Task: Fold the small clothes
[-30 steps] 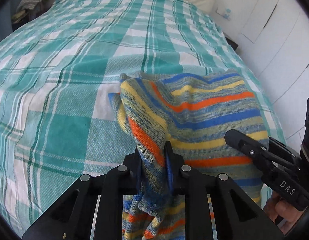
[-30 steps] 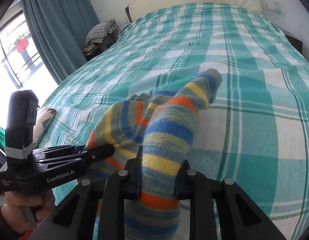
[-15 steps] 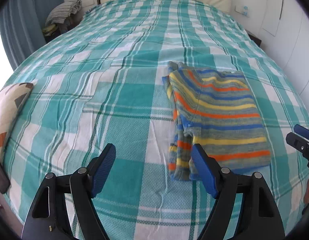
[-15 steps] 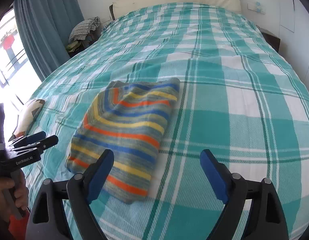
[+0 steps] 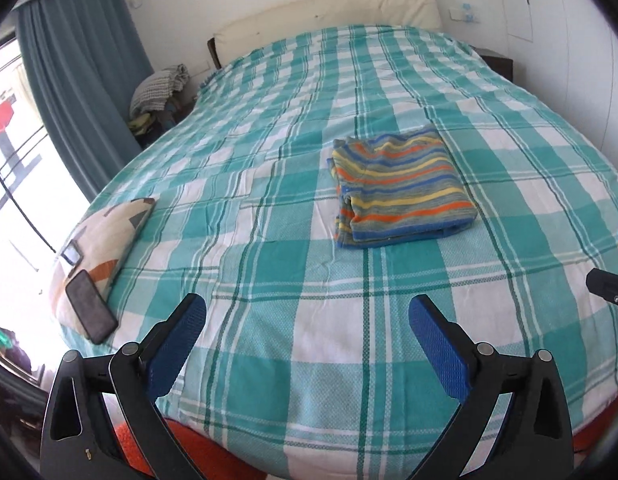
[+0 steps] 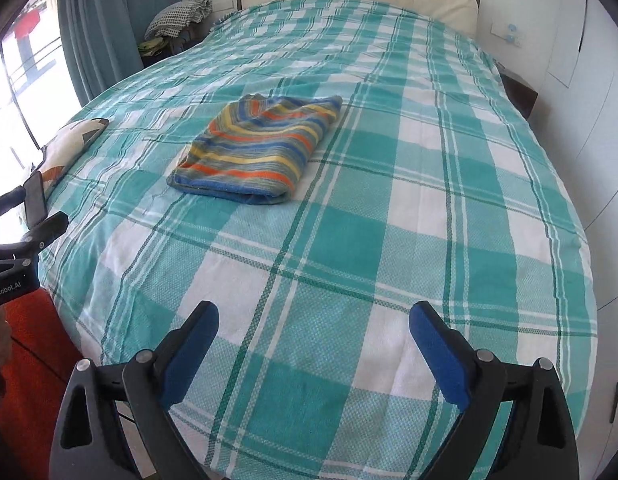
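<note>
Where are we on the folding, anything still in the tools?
Done: the striped garment lies folded in a flat rectangle on the checked bedspread. In hand: nothing. The left tool, jaws opening, and the right tool, open, are both empty and clear of it. Left: no other unfolded clothes show on the bed.

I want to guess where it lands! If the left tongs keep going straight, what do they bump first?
Probably just the checked bedspread. The left tongs point down at bare cover, open and empty. The folded striped garment lies farther on, to the right.
</note>
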A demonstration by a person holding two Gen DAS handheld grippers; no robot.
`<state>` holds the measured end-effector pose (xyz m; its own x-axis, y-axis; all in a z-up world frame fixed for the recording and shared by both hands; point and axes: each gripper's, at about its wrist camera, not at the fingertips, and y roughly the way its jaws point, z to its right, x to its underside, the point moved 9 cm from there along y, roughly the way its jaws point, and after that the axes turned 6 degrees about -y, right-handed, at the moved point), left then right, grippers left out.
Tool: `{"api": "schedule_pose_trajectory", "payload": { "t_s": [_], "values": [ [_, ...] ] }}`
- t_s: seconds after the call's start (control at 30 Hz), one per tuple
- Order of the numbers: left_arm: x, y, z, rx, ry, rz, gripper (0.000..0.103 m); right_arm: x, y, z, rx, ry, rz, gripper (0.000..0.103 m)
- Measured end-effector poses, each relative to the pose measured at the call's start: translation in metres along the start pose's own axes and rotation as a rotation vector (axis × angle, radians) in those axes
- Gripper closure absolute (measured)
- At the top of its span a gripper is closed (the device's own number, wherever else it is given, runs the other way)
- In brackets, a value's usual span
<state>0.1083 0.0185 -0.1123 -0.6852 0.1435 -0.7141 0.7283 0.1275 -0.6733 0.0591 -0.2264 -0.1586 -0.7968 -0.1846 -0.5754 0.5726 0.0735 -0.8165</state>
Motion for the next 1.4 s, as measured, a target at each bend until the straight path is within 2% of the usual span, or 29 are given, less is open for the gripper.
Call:
{"api": "schedule_pose_trajectory", "payload": {
  "t_s": [0.13, 0.2, 0.3, 0.37, 0.4, 0.47, 0.53, 0.63, 0.77, 0.93, 1.13, 1.33, 1.4],
  "values": [
    [0.001, -0.027, 0.007, 0.134, -0.024, 0.026, 0.001, -0.018, -0.039, -0.006, 0.021, -0.031, 0.070, 0.006],
    [0.008, -0.036, 0.014, 0.180, 0.010, 0.029, 0.001, -0.022, -0.055, -0.008, 0.048, -0.043, 0.094, 0.006],
    [0.018, -0.049, 0.022, 0.166, 0.089, -0.010, 0.001, -0.029, -0.083, -0.014, 0.009, -0.075, 0.152, 0.005],
    [0.015, -0.060, 0.020, 0.145, 0.082, -0.004, 0.001, -0.034, -0.106, -0.017, -0.005, -0.099, 0.227, 0.005],
    [0.012, -0.066, 0.017, 0.131, 0.071, 0.009, 0.001, -0.038, -0.118, -0.019, 0.003, -0.113, 0.272, 0.000],
    [0.003, -0.077, 0.011, 0.101, 0.046, 0.046, 0.001, -0.040, -0.133, -0.021, 0.071, -0.166, 0.310, 0.000],
    [-0.002, -0.082, 0.006, 0.081, 0.022, 0.056, 0.001, -0.035, -0.130, -0.021, 0.139, -0.180, 0.257, 0.000],
    [0.000, -0.080, 0.000, 0.079, 0.004, 0.020, 0.001, -0.023, -0.122, -0.029, 0.072, -0.136, 0.192, 0.000],
    [0.014, -0.070, -0.006, 0.078, -0.062, -0.055, 0.001, -0.012, -0.120, -0.048, 0.016, -0.108, 0.165, 0.000],
    [0.025, -0.068, -0.003, 0.031, -0.029, -0.071, 0.000, -0.001, -0.116, -0.052, 0.002, -0.073, 0.147, 0.000],
    [0.026, -0.070, -0.001, 0.071, -0.050, -0.109, 0.001, 0.004, -0.116, -0.041, 0.021, -0.034, 0.102, 0.000],
    [0.033, -0.067, -0.007, 0.091, -0.098, -0.200, 0.001, -0.001, -0.128, -0.043, 0.045, -0.029, 0.076, 0.000],
    [0.033, -0.069, -0.010, 0.098, -0.117, -0.205, 0.001, -0.002, -0.131, -0.045, 0.052, -0.036, 0.068, 0.000]
  ]
}}
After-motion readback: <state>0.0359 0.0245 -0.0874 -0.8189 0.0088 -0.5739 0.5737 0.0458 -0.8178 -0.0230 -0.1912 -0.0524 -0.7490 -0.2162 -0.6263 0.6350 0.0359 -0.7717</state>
